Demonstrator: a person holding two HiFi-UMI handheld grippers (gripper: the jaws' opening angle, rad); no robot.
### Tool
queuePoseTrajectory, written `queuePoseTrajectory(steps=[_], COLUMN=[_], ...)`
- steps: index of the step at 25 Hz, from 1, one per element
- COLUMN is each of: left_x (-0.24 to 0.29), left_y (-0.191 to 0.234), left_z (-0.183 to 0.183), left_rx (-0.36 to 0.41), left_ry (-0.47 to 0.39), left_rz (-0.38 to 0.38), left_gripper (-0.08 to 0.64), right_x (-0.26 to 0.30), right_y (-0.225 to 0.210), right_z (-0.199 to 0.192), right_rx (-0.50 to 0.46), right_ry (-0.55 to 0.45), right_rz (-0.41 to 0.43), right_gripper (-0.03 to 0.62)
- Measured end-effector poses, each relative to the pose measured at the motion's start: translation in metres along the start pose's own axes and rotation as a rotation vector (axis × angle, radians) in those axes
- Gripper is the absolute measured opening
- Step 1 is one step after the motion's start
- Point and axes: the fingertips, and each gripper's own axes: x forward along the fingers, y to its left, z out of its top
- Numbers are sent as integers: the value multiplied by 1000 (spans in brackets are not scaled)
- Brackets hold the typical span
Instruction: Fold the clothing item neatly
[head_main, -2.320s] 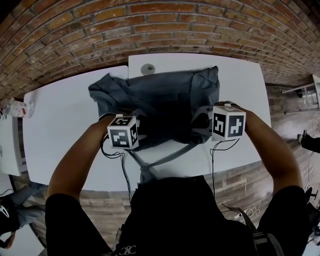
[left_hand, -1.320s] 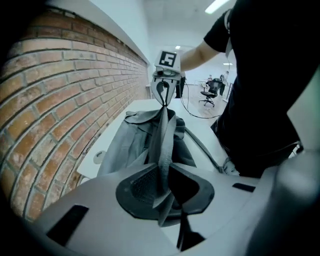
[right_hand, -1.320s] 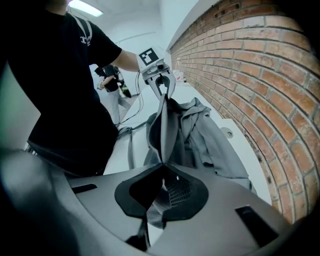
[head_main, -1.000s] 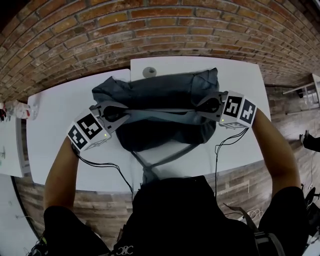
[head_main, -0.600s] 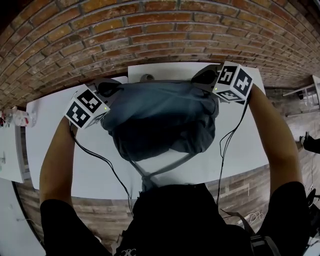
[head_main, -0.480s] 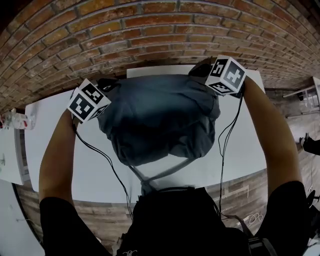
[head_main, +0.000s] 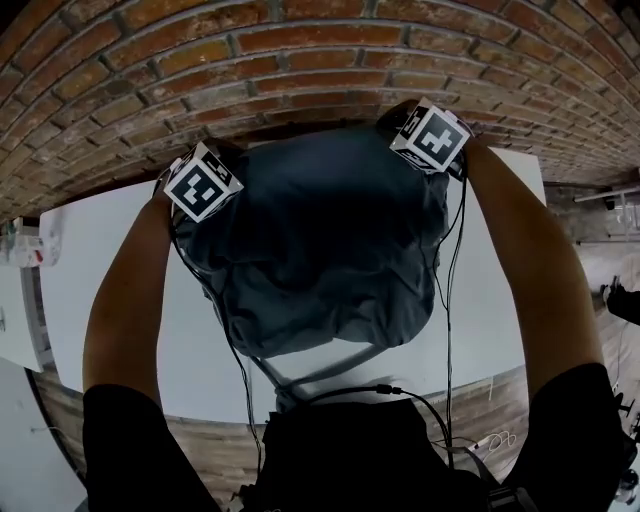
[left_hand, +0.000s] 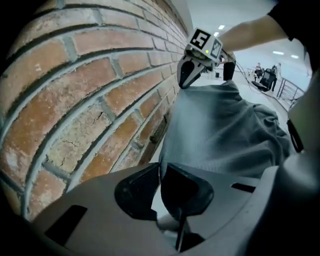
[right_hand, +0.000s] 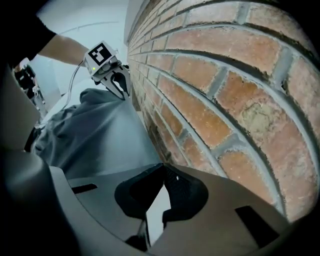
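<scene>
Head view: dark grey fabric garment is spread across frame centre. Its top edge is stretched between the two tongs, right up by the red brick wall. The lower part bunches above the white surface; can't tell if it touches there. Left tongs are at the upper left and right tongs at the upper right, one at each top corner of the garment. Black cables hang down from both.

Left gripper view: left tongs at lower centre are pinched narrow on the garment edge, with fabric going in between the jaws. The garment runs up and right to the right tongs at top centre, which grip the far corner. Brick wall fills the left of frame, just beside the fabric.

Right gripper view: right tongs at lower centre are closed tight, with the garment edge caught at the tips. The garment stretches up and left to the left tongs in the upper left. Brick wall fills the right.
</scene>
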Motion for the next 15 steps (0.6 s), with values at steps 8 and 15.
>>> queuePoseTrajectory(steps=[8, 15], left_x=[-32, -83], left_y=[12, -48], left_z=[-57, -148], left_rx=[-218, -302], left_ry=[-58, 14], left_rz=[-22, -151], left_gripper=[192, 192], right_x=[-24, -93], right_y=[-25, 71], right_z=[-26, -106], right_rx=[197, 464], right_ry=[-122, -134], right_rz=[-58, 134], right_gripper=[98, 101])
